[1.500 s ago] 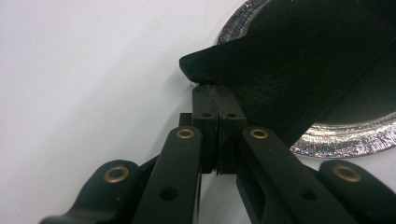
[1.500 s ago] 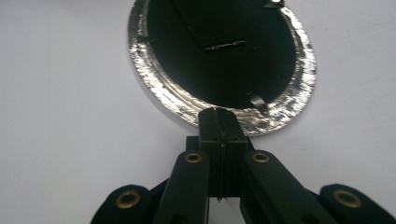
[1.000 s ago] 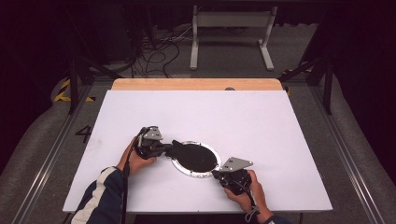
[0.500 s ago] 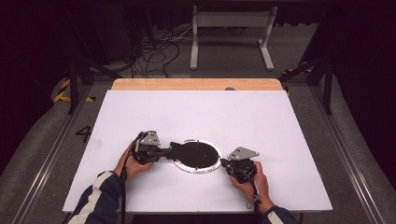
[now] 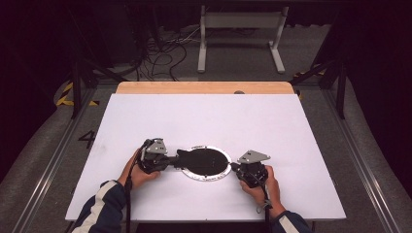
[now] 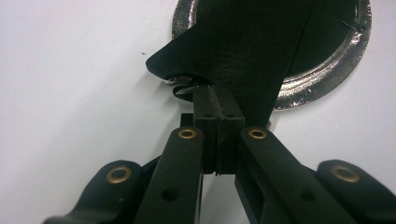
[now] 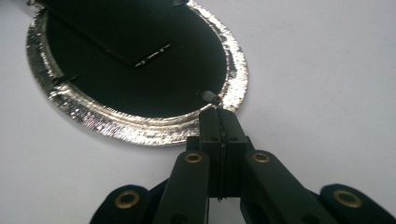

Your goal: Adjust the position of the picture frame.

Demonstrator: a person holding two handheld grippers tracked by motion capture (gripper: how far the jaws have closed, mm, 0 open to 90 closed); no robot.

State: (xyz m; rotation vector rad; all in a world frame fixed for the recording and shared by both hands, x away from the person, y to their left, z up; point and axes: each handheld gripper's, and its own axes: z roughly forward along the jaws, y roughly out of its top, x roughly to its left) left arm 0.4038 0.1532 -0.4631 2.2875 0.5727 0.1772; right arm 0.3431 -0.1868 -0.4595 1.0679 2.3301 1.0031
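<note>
A round black disc with a crinkled silver rim lies flat on the white table, near its front. A black flap sticks out over the disc's left edge. My left gripper is shut on that flap, whose edge runs into the pressed-together pads. My right gripper is shut, its tips touching the disc's right rim beside a small pale tab. I cannot tell whether the rim is pinched. In the high view the right gripper sits at the disc's right edge.
A hand holds each gripper, with striped sleeves coming in from the table's front edge. A wooden strip borders the far side. Cables and a metal stand lie on the floor beyond.
My right gripper has slid away from the front edge and slightly right, ending at the disc's right rim. The left gripper and the flap have hardly shifted.
</note>
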